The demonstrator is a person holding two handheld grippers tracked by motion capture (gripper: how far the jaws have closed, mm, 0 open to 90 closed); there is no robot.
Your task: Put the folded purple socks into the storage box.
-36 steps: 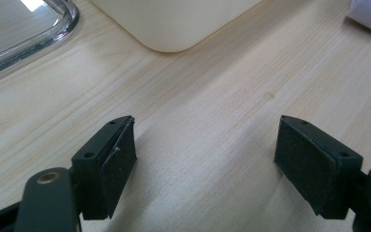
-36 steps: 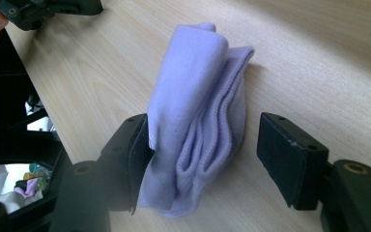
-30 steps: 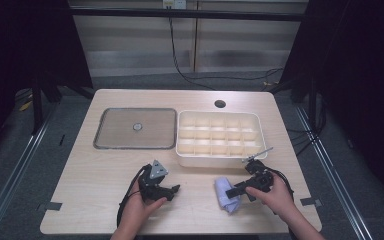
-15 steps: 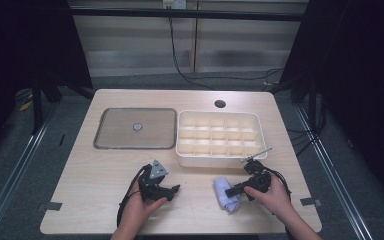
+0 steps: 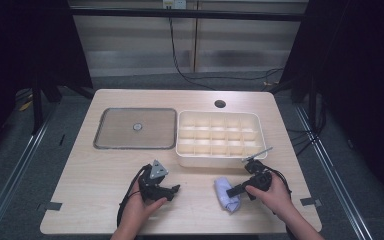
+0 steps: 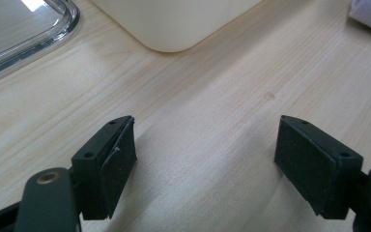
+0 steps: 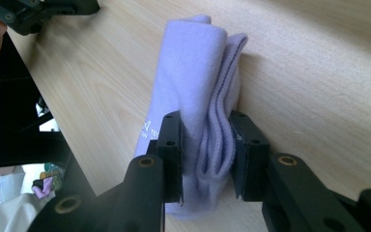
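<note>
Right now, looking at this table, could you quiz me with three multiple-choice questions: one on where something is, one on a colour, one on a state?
1. Where does the folded cloth lie?
A. in the divided tray
B. on the table in front of the divided tray
C. on the glass lid

2. What colour is the cloth?
A. pale lilac
B. red
C. green

3. How do the left tool's jaws stand?
A. clamped on the cloth
B. clamped on the lid
C. wide apart, nothing between them

Answers:
1 B, it lies on bare wood near the divided tray.
2 A, lilac fabric sits pinched in the right tool.
3 C, the left tool frames bare wood.
</note>
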